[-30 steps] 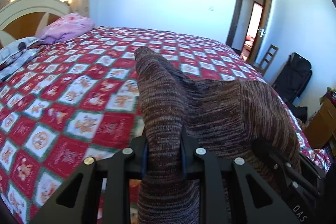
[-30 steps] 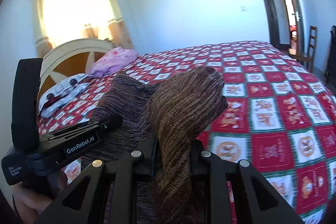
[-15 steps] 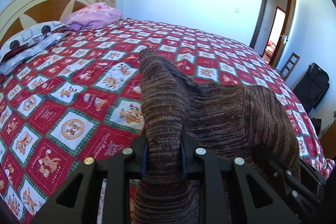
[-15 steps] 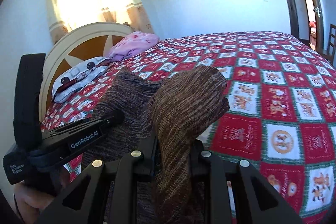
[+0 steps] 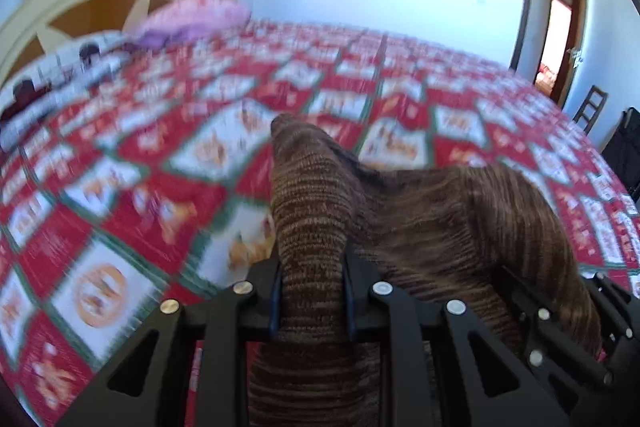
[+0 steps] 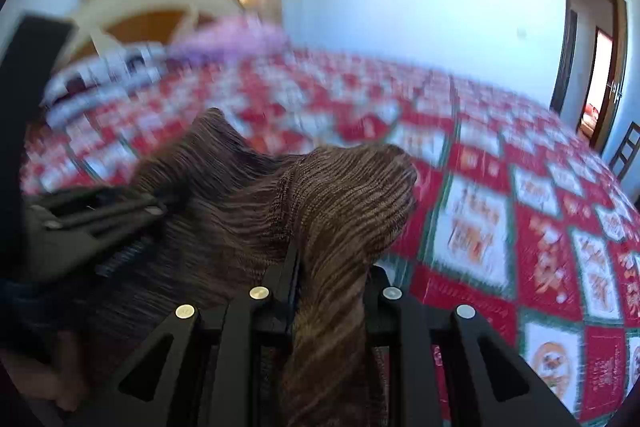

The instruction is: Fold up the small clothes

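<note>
Left wrist view puts our left gripper (image 5: 311, 291) clenched on one corner of the brown knit garment (image 5: 432, 223), a bunched tongue of cloth rising between its jaws. Right wrist view shows our right gripper (image 6: 332, 287) clamped the same way on the other corner. The garment hangs slack between the two grippers, its held edge running from one to the other, and each gripper appears at the side of the other's picture, so they sit close together.

Taking the bedspread (image 5: 120, 211) as our landmark, the garment is lifted above its near part, and we cannot tell whether the hanging lower end touches it. Both hands seem about equally near the cloth's middle.

Beyond the garment the bedspread stretches open, red and white squares with nothing lying on them. A pink pillow (image 5: 192, 21) and a patterned one sit at its far left end by the headboard (image 5: 80, 7). The door (image 5: 556, 35) lies past its far right edge. We judge there is ample room ahead to lay the garment flat.
</note>
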